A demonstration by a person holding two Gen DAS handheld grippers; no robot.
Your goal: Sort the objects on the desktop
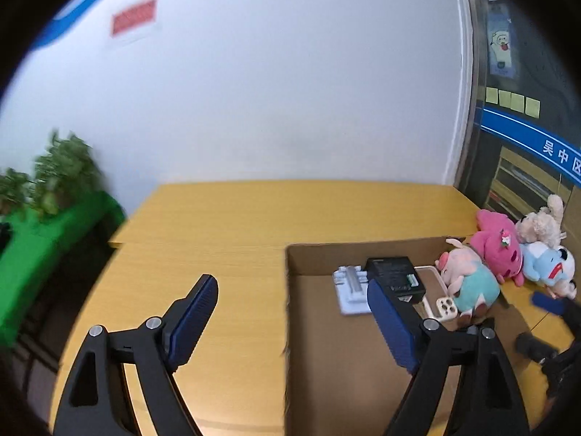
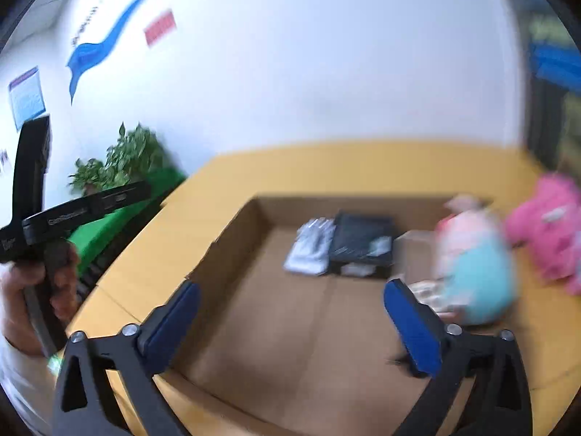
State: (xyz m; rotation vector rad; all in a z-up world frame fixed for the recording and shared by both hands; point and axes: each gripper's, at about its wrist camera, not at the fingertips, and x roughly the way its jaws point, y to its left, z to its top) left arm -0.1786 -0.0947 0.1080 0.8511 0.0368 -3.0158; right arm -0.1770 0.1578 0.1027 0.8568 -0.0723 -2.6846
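Yellow table [image 1: 225, 218], cardboard box [image 1: 363, 363]; both grippers agape (empty).

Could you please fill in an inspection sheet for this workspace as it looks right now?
Surface: yellow wooden desk, its far part bare.
Job's things: cardboard box holding a black box, a pale grey part, a phone case and a pink-and-teal plush pig.
Clutter: pink plush, cream plush dog and blue-and-white plush beside the box.
Grippers: left claw open, empty; right claw open, empty.
Cables: nothing seen.
Surroundings: white wall, potted plants on a green stand, yellow sticky notes.
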